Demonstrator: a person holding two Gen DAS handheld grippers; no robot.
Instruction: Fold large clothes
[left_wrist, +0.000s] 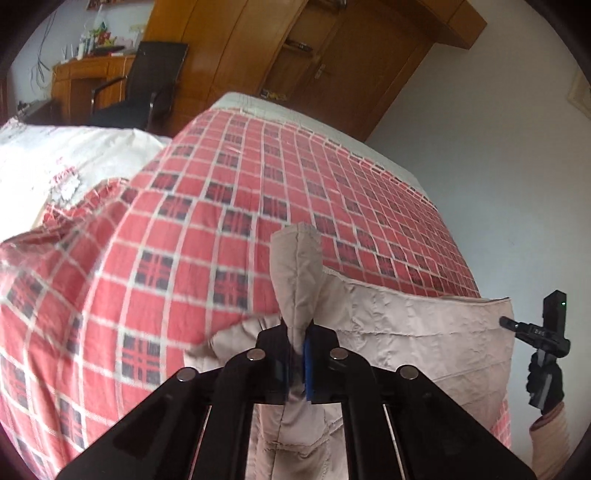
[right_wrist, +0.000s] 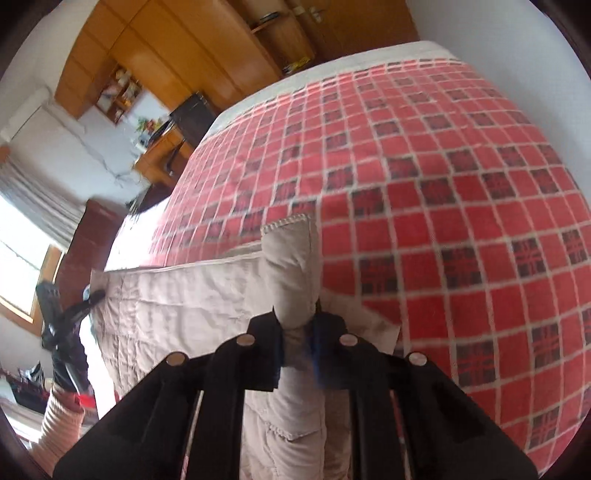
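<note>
Item: beige quilted garment (left_wrist: 424, 332), likely a padded coat, held up over a bed with a red-and-navy checked bedspread (left_wrist: 184, 240). Its top edge stretches taut between the two grippers; the body hangs below them, out of frame.

Left gripper (left_wrist: 299, 354): clenched on a bunched corner of the garment, fabric standing up between the blue-padded jaws.

Right gripper (right_wrist: 299, 332): likewise clenched on the opposite corner, a stitched tab of fabric poking above the jaws.

Step in hand, by judgement: carrying the spread garment over the bed to lay it flat for folding. To do it well, keep both grips level and the top edge taut, lower the hanging hem onto the bedspread first, then draw the held edge away so the panel settles without creases. Release only once the fabric lies flat.

Not determinable: sleeves, collar, hem and which face of the garment is showing. Both wrist views are motion-blurred. A gloved hand (left_wrist: 545, 376) with a ribbed sleeve (left_wrist: 550, 432) shows at the frame edge. Wooden wardrobe (left_wrist: 295, 55), desk and black chair (left_wrist: 147, 85) stand beyond the bed.
</note>
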